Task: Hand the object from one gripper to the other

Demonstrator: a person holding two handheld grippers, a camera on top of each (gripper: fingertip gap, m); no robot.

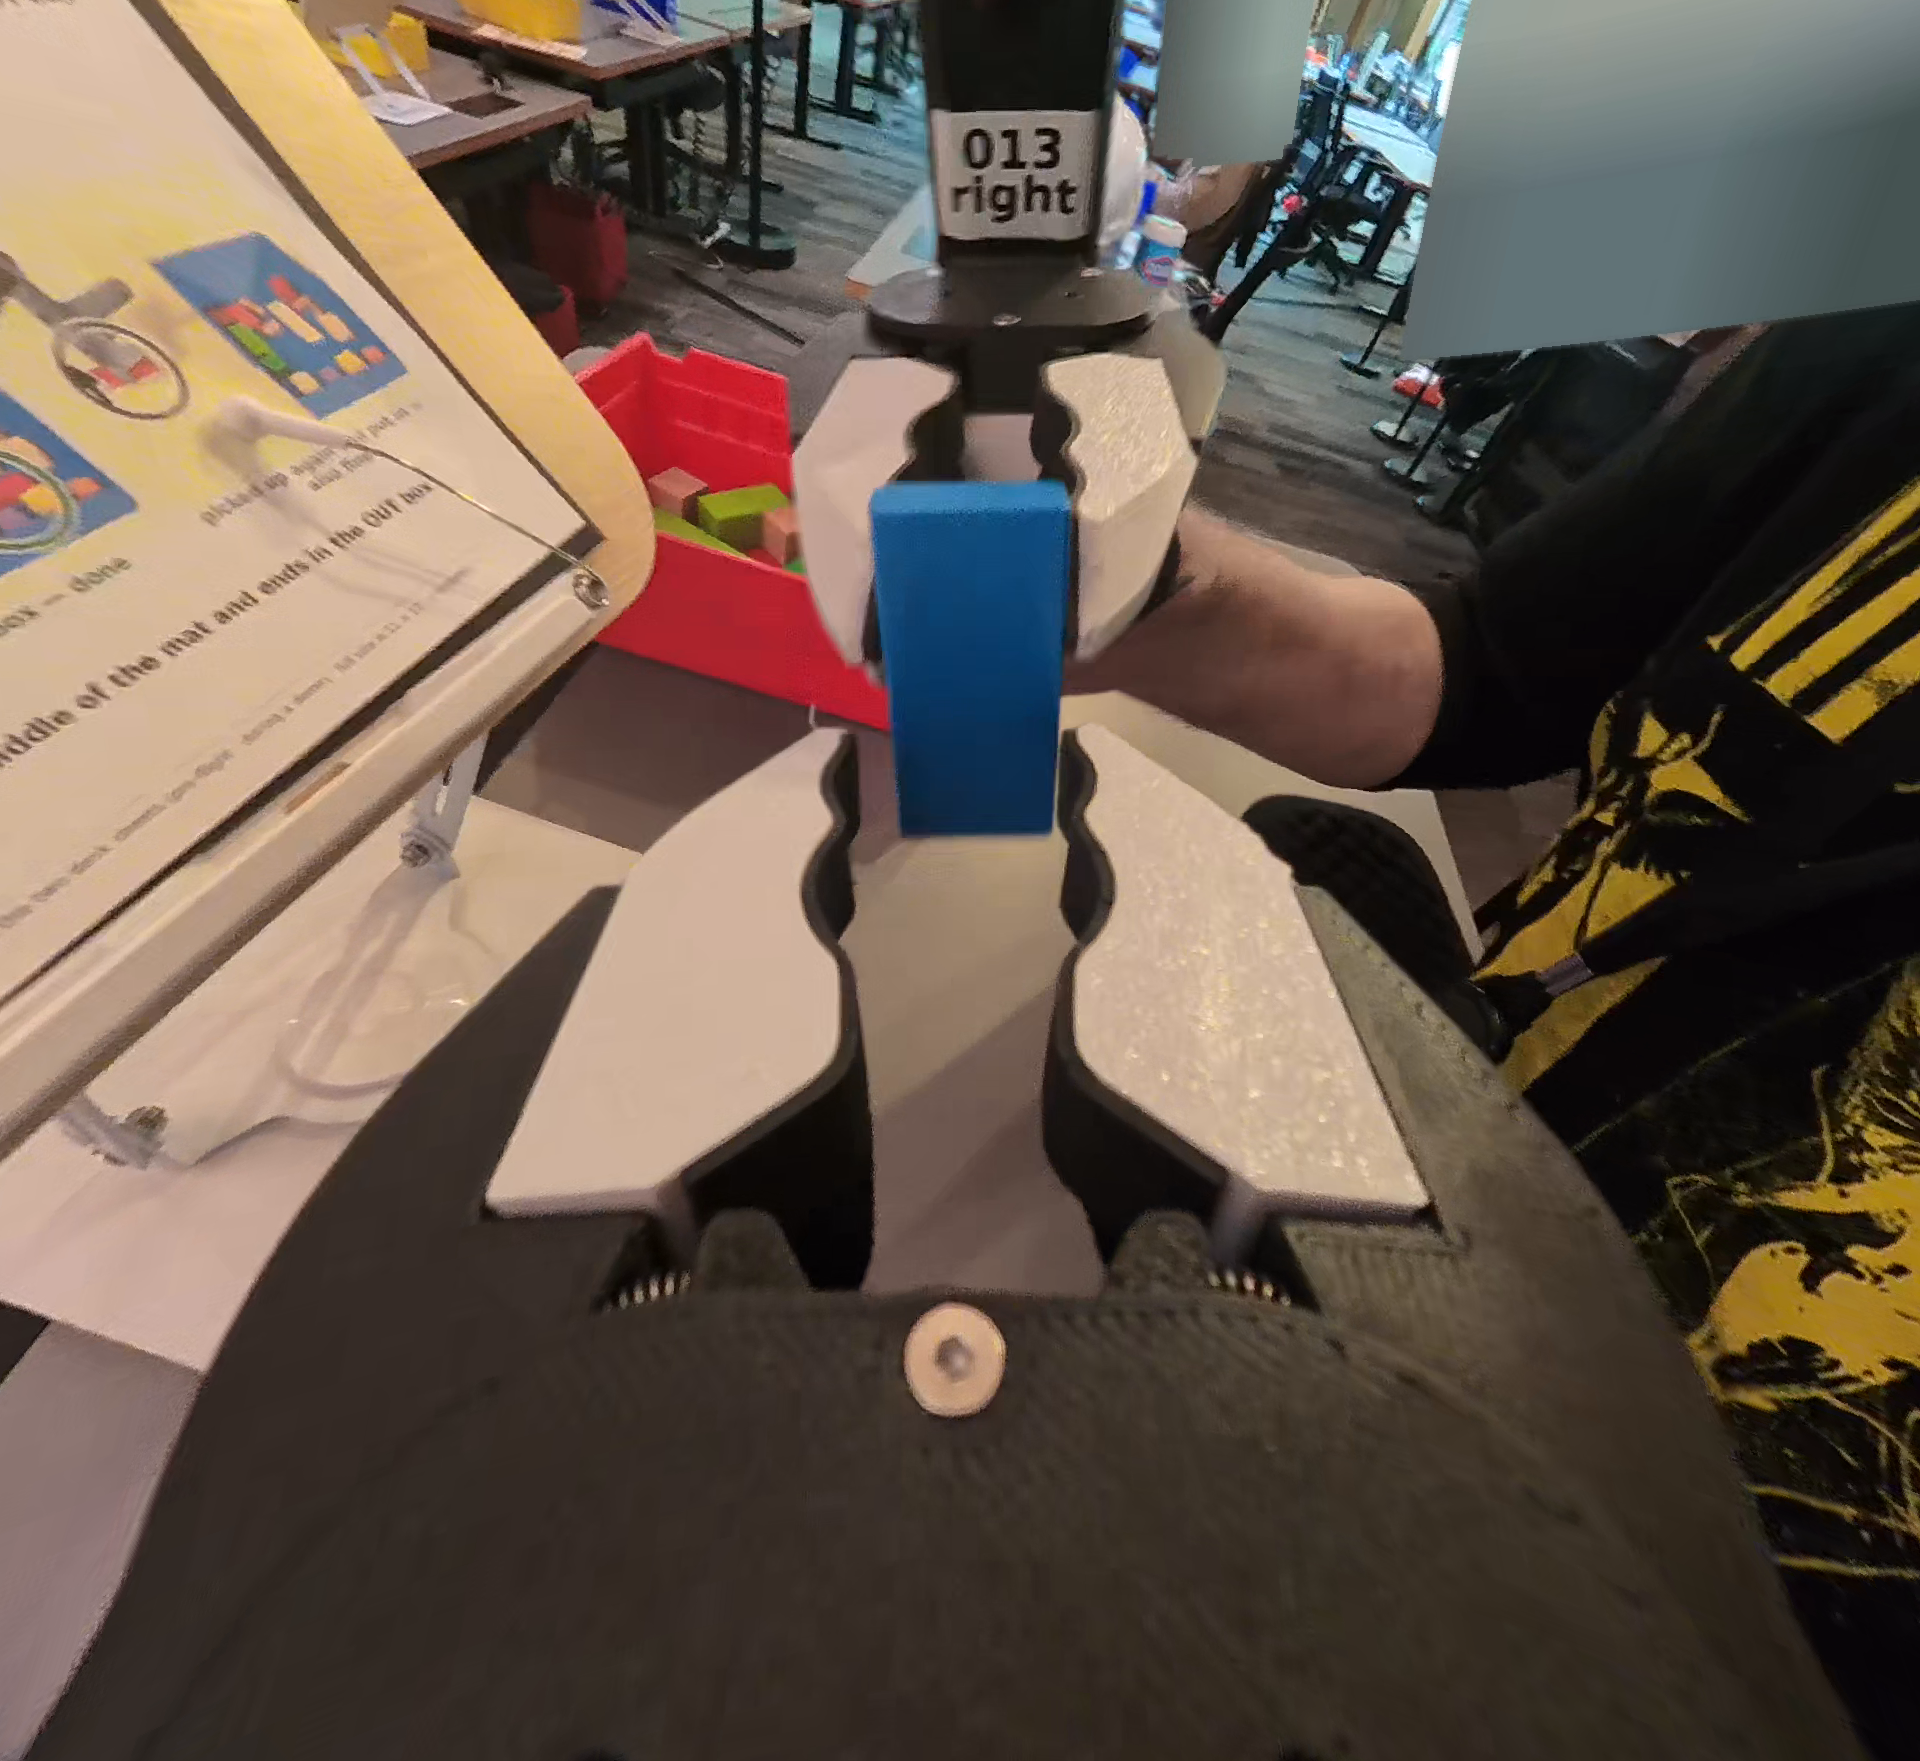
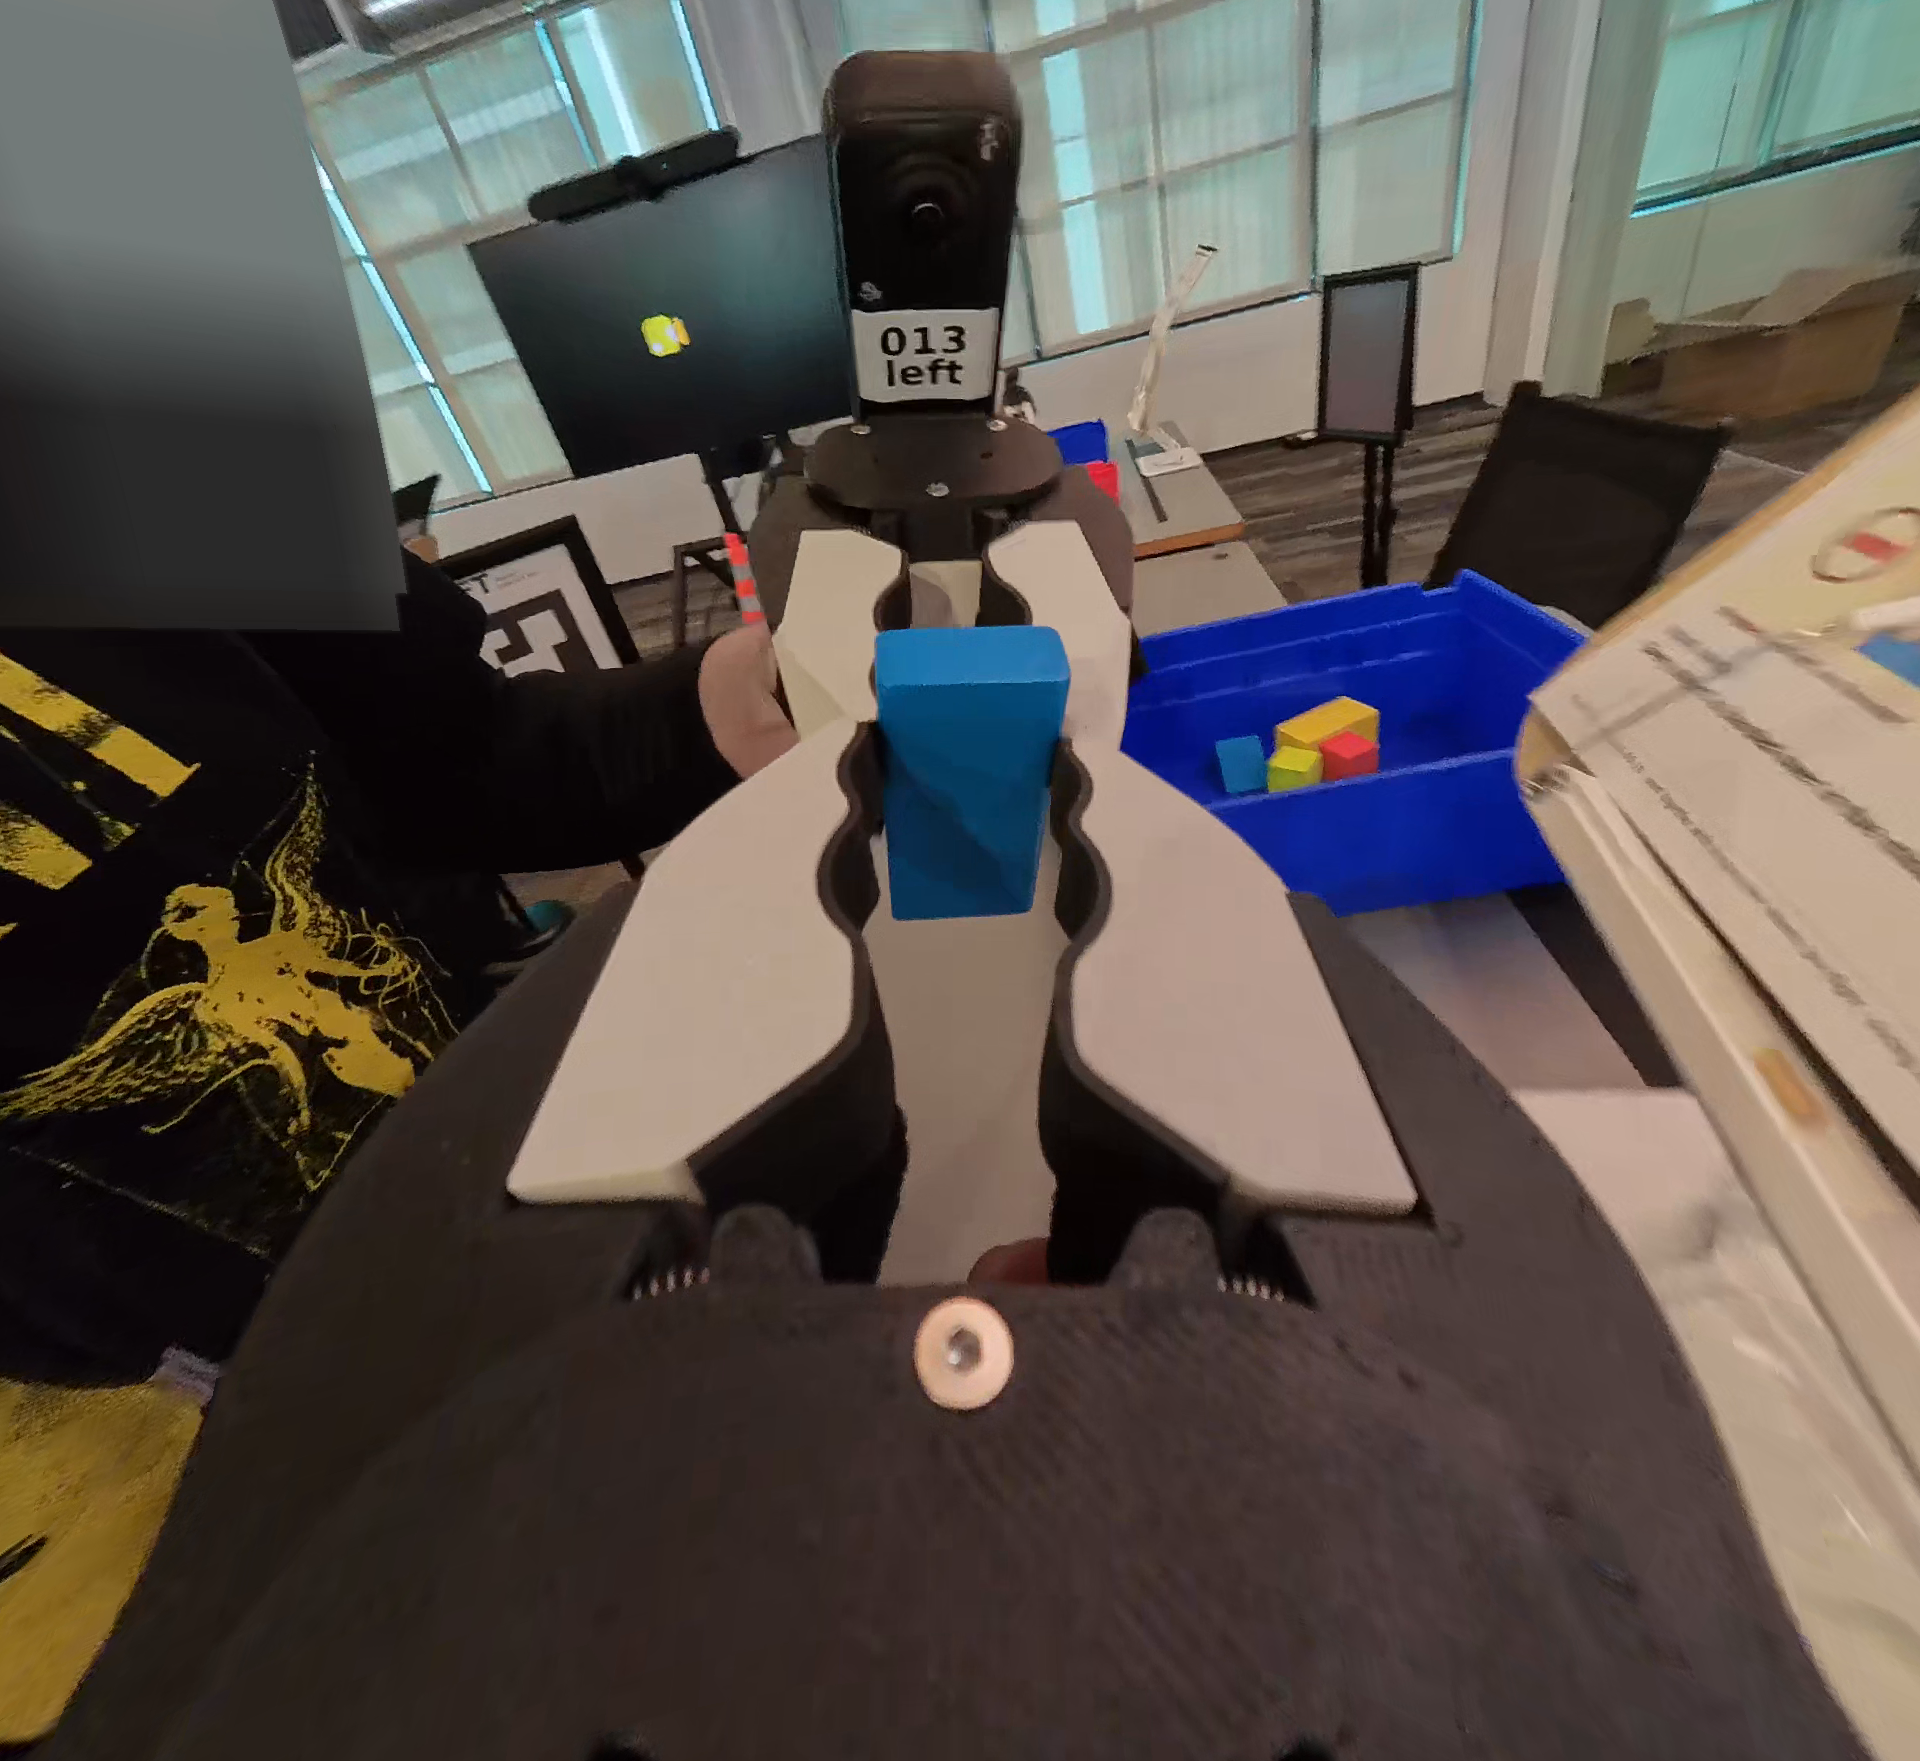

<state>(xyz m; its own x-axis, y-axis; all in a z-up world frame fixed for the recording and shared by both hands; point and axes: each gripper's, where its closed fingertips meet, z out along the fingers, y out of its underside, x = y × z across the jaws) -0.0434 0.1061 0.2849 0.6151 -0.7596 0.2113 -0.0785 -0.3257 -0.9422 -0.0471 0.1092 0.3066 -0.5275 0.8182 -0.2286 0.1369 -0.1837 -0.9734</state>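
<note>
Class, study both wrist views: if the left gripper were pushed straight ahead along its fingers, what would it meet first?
Most likely the blue block, whose near end already lies between the left gripper fingers without visible contact. Right behind it, the right gripper faces it and clamps the block's far end.

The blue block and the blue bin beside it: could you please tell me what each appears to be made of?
The blue block looks like painted wood: matte, opaque colour, crisp edges with slightly rounded corners, though dense plastic or foam cannot be excluded. The blue bin appears to be moulded plastic: smooth, faintly glossy walls with a stiffening lip along the rim.
</note>
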